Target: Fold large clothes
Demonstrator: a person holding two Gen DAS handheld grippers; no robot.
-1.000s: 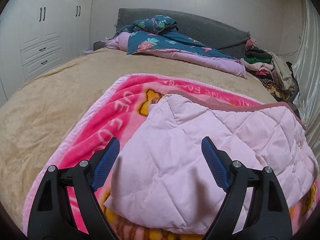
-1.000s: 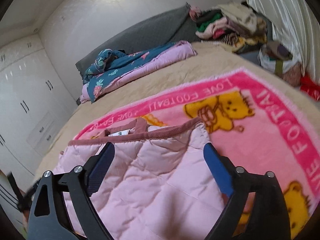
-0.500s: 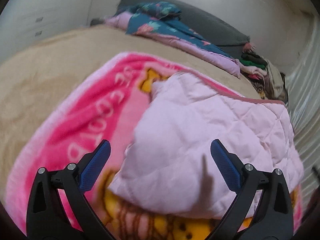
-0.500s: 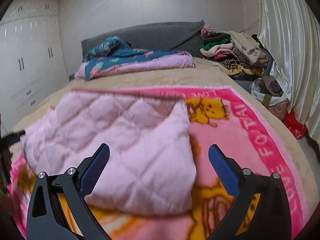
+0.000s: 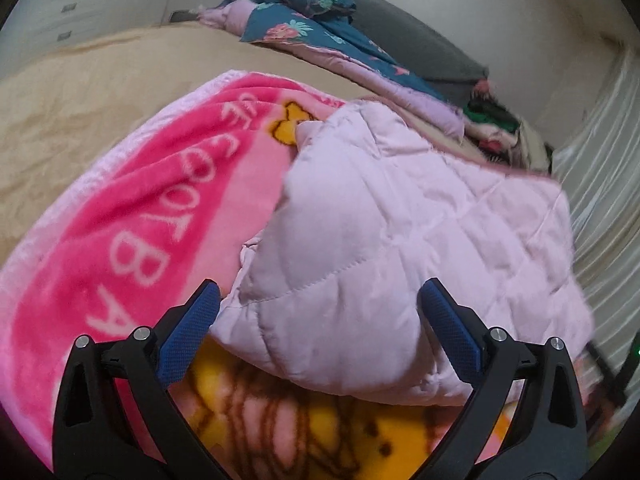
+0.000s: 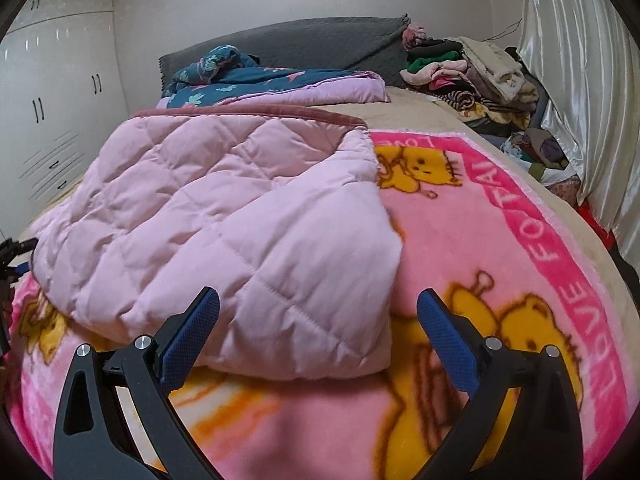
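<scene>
Left wrist view: the left gripper (image 5: 318,320) is being held with its jaws spread wide and nothing pinched between them. Just ahead of the blue pads (image 5: 188,336), a folded pink quilted jacket (image 5: 400,248) is lying, its near rounded edge reaching down between the two fingers. Whether the pads are touching the fabric cannot be told. Under the jacket, a bright pink blanket (image 5: 132,240) with white lettering is being seen to the left of the tool. Far ahead, a blue floral quilt (image 5: 312,28) is being shown on the tan bedsheet (image 5: 80,92).

Right wrist view: the right gripper (image 6: 318,318) is likewise being held wide open and empty. The jacket (image 6: 224,216) is lying ahead and to the left of it, with the near right corner sitting between the fingers. The blanket (image 6: 500,240) is spreading out to the right. A pile of clothes (image 6: 464,68) is being seen far ahead on the right, beside a curtain (image 6: 580,80).
</scene>
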